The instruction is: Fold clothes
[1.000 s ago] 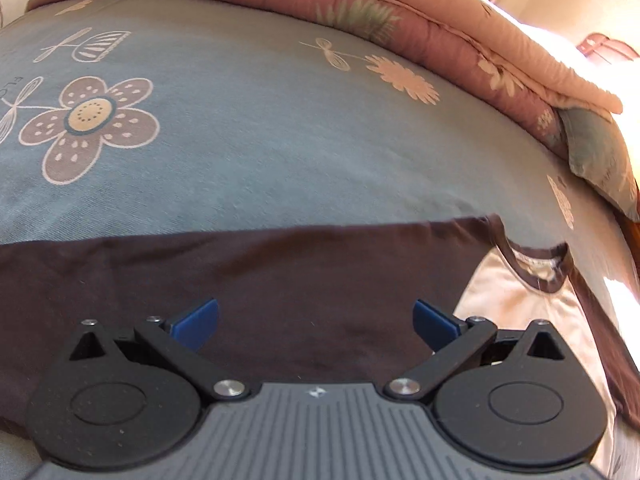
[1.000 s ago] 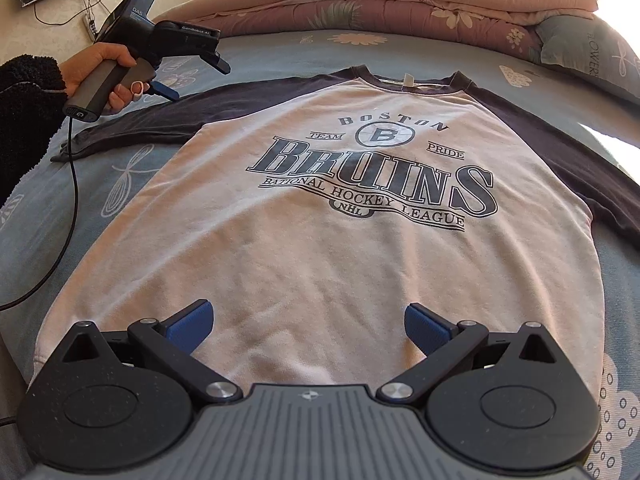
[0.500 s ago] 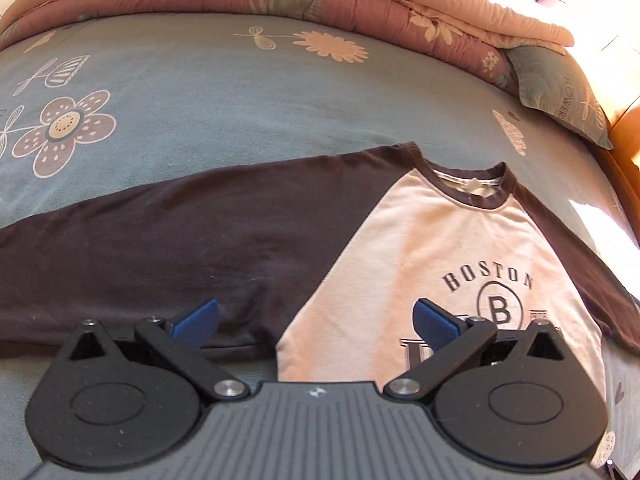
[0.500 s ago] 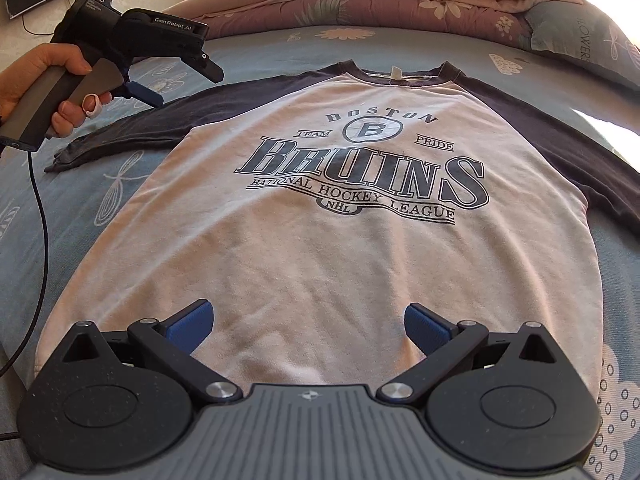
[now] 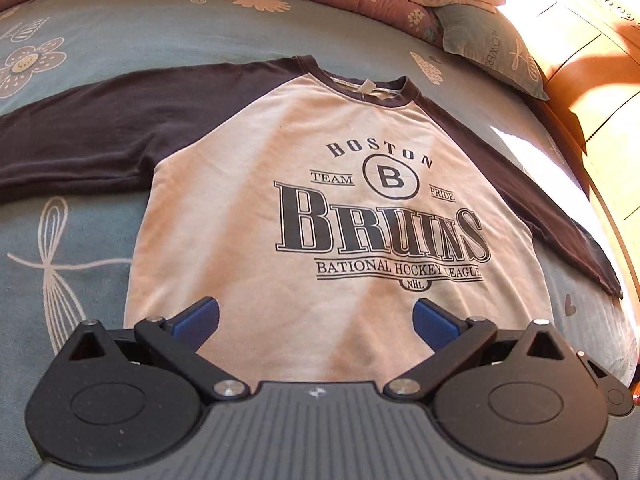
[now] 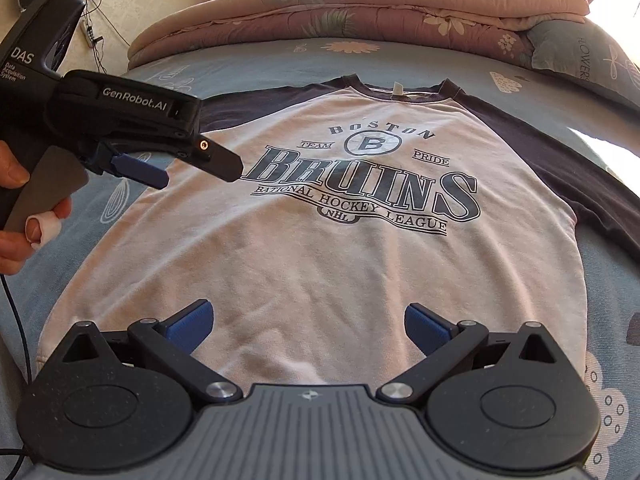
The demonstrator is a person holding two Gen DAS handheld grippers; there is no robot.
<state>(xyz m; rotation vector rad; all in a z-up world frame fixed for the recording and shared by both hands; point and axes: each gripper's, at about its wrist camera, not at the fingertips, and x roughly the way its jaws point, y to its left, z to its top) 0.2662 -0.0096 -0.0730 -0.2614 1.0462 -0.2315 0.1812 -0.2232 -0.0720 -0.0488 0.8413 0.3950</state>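
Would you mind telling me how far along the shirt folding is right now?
Done: the shirt lies spread flat, print up, on the bed, both sleeves out. In hand: nothing; the left gripper and right gripper are open above it. Left: every fold.

A blue sheet (image 5: 168, 28) with flower drawings covers the bed. A pink quilt (image 6: 360, 4) lies rolled at the far end, with a blue pillow (image 6: 580, 56) beside it. A cable (image 6: 18, 332) hangs at the left.
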